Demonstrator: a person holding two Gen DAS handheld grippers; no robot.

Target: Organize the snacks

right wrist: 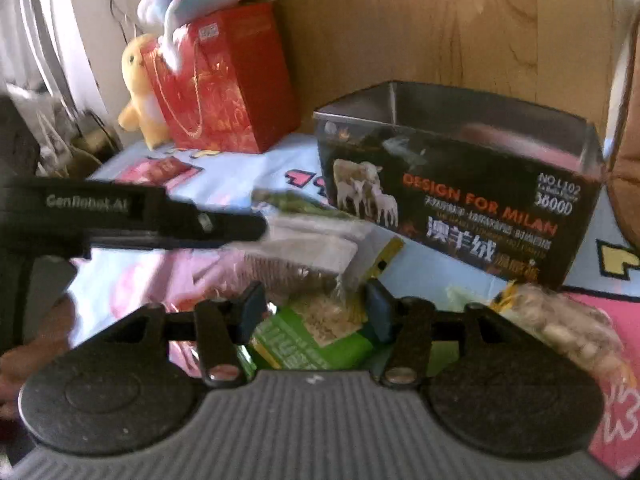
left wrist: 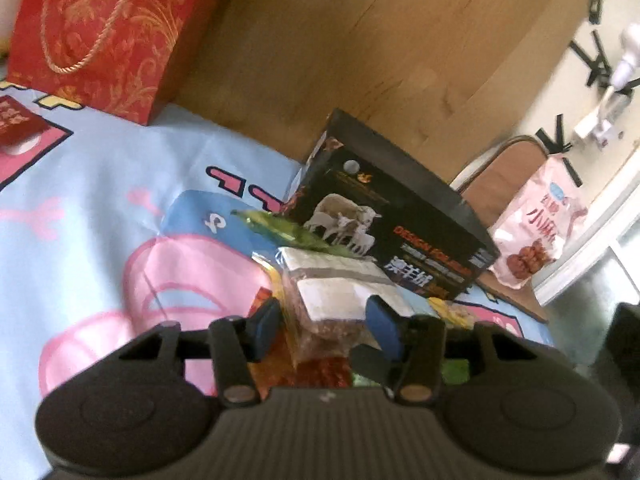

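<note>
A clear snack bag with a white label (left wrist: 340, 296) lies between the blue pads of my left gripper (left wrist: 326, 320), whose jaws stand open around it. It also shows in the right wrist view (right wrist: 304, 260), with the left gripper's black body (right wrist: 132, 220) reaching in from the left. My right gripper (right wrist: 316, 312) is open over a green snack packet (right wrist: 316, 336). A black open-topped box with sheep on it (left wrist: 396, 216) (right wrist: 460, 184) stands just behind the snacks. A bag of pale nuts (right wrist: 560, 320) lies to the right.
A red gift bag (left wrist: 108, 36) (right wrist: 224, 80) stands at the back by the wooden headboard, with a yellow plush toy (right wrist: 140, 92) next to it. A pink snack bag (left wrist: 536, 228) leans on a chair at the right. A red packet (left wrist: 16, 124) lies on the cartoon bedsheet (left wrist: 100, 200).
</note>
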